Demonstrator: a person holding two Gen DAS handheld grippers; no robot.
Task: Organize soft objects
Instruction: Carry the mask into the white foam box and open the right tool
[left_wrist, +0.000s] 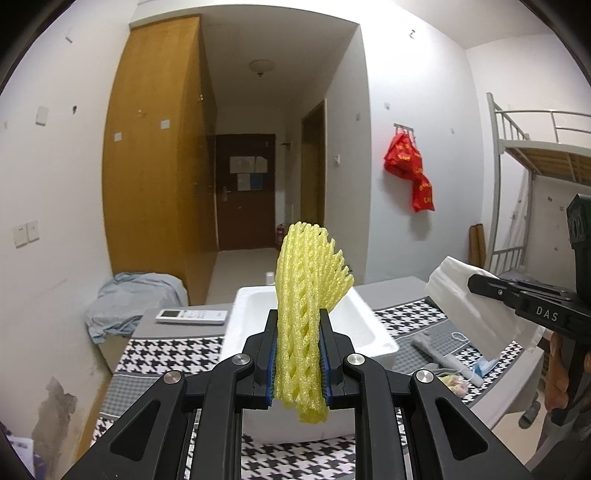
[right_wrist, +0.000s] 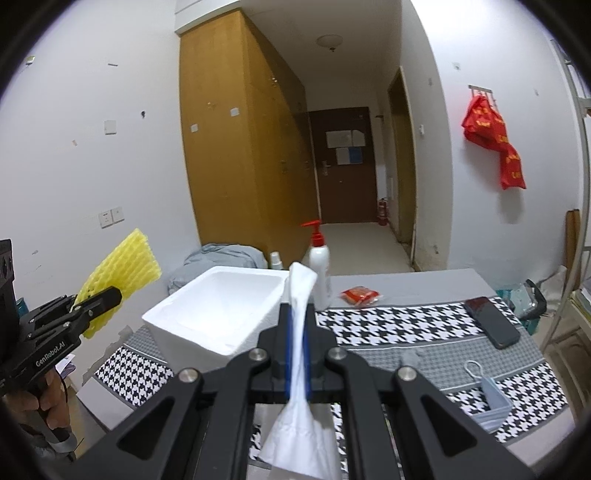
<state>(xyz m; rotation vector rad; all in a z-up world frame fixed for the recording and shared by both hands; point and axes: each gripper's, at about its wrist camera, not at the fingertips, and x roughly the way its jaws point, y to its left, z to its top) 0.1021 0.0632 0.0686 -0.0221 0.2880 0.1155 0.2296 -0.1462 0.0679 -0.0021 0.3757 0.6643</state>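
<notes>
1. The left gripper (left_wrist: 298, 354) is clamped on a yellow foam net sleeve (left_wrist: 306, 295); its blue pads press both sides of the sleeve, which stands upright between the fingers, rising well above the tips and hanging a little below them.
2. Just beyond and below the left gripper sits an open white foam box (left_wrist: 365, 314), resting on a surface covered with a black-and-white houndstooth cloth (left_wrist: 166, 354). The sleeve is held over the box's near side.
3. Left of that gripper, past the box, a white remote control (left_wrist: 192, 316) lies flat, and further left is a crumpled pale blue cloth (left_wrist: 129, 299).
4. The right gripper (right_wrist: 298, 343) is closed tight on a white tissue (right_wrist: 301, 369), a thin pinched band running up between the fingers; it flares out above the tips and widens below them.
5. Ahead and left of the right gripper is the same foam box; the tissue is held beside its right wall.
6. Just beyond the tips stands a white pump bottle (right_wrist: 319, 269) with a red top.
7. Right of this gripper lie a small red packet (right_wrist: 360, 295), a dark phone (right_wrist: 493, 321) and, nearer, a blue face mask (right_wrist: 487, 398).
</notes>
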